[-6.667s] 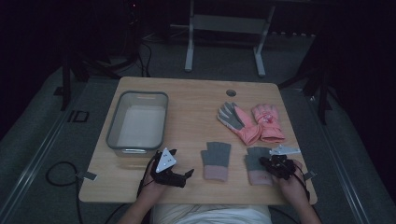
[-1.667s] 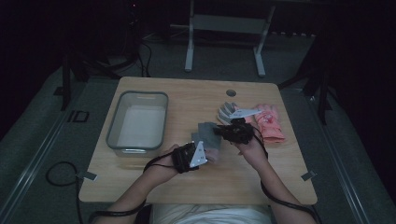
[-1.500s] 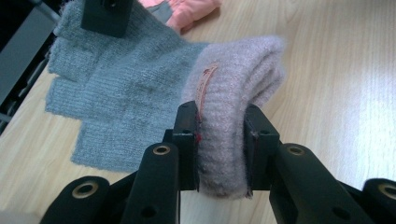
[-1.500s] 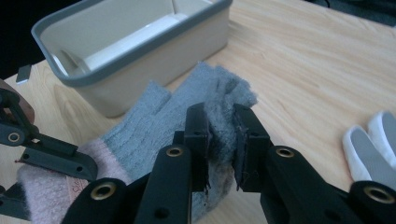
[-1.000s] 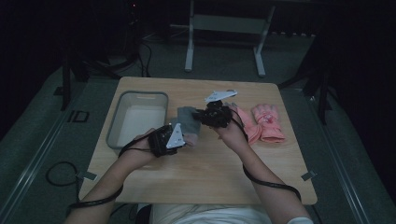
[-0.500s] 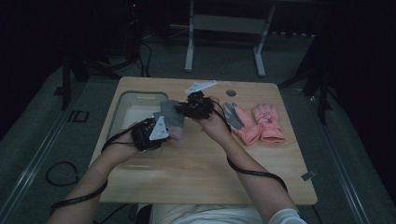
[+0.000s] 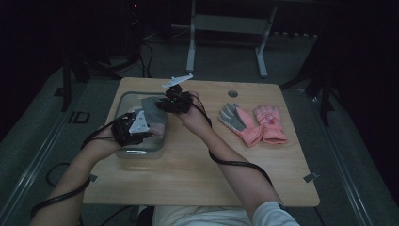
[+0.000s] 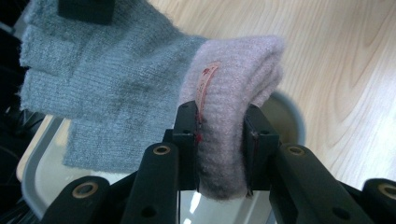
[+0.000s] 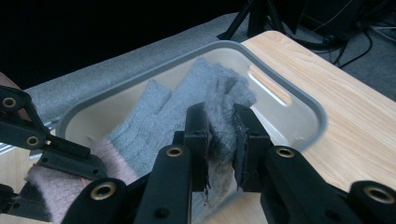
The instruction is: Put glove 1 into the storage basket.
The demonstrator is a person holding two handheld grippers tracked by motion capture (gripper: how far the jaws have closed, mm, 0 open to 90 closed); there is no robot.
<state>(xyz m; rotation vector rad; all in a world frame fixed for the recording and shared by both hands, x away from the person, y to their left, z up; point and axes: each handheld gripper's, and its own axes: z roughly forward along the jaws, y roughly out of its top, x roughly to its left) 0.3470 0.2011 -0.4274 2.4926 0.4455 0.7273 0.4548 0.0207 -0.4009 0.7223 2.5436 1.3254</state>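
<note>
A pair of grey knit gloves [image 7: 153, 110] with pink cuffs hangs stacked between both grippers over the clear plastic bin [image 7: 123, 101] at the table's left. My left gripper [image 7: 143, 134] is shut on the pink cuff end [image 8: 233, 112], near the bin's front edge. My right gripper [image 7: 164, 104] is shut on the grey finger end [image 9: 222, 135], above the bin's right side. In the right gripper view the gloves [image 9: 159, 126] stretch down over the bin [image 9: 299, 100] toward the left gripper [image 9: 70, 163].
A second pair of gloves, grey and pink [image 7: 241, 121] beside pink [image 7: 270, 123], lies on the wooden table [image 7: 197, 174] at the right. A round hole [image 7: 231, 93] sits in the tabletop near the back. Cables trail from both grippers along the forearms.
Both grippers have carried the grey gloves leftward, from beside the bin to over it. The pink gloves at the right have not moved.
</note>
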